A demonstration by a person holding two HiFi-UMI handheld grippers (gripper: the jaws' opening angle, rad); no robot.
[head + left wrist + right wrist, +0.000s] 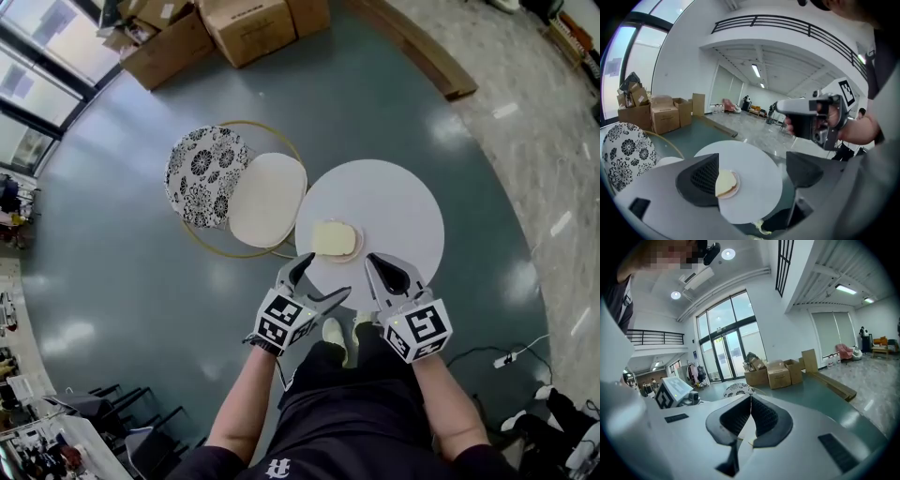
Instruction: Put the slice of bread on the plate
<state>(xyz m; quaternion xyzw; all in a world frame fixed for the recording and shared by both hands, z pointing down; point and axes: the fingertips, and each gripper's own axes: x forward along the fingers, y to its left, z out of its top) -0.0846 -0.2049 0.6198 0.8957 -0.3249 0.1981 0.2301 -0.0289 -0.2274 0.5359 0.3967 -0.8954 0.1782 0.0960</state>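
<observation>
A round white bench (403, 202) stands on the grey-green floor, with a chair (267, 199) with a cream seat and a flower-patterned back just beside it. At the bench's near edge the left gripper (323, 277) holds its jaws wide apart and empty, while the right gripper (375, 264) has its jaws pressed together on nothing. Just ahead of them, a small plate (357, 246) carries the slice of bread (333, 238).

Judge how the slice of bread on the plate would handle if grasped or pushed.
The slice of bread looks soft, so it would probably sag and dent in a claw. It seems light; a push might slide it and the small plate across the smooth table. Lying flat, it shouldn't roll.
</observation>
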